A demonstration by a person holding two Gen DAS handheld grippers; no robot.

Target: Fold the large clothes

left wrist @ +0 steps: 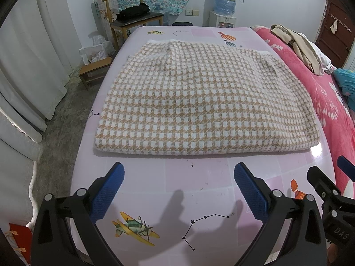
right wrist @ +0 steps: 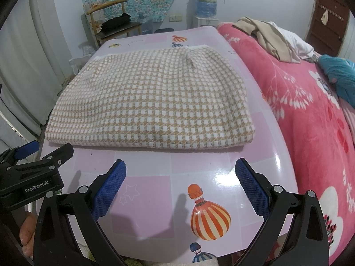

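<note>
— What lay on the table?

— A folded houndstooth sweater, tan and white, resting flat on the pink printed tablecloth. Its thick folded edge faced both cameras, and a white ribbed hem ran along the far side.

— Did the two views agree?

— Mostly. The left wrist view showed the floor, white curtains and a small wooden stool to the left of the table, plus a yellow airplane print near the fingers. The right wrist view instead took in far more of the pink floral blanket on the bed, a beige garment heaped on it, and a striped balloon print. Both caught the wooden chair and the water dispenser at the back wall.

— And the grippers?

— The left gripper was spread wide with nothing between its blue pads. The right gripper was likewise spread wide and empty. Each hovered over bare tablecloth just short of the sweater's near edge, not touching it. Each view also caught the other gripper at its edge.

— Any hand?

— Fingers of the person gripped the left tool's handle, low in the right view.
</note>
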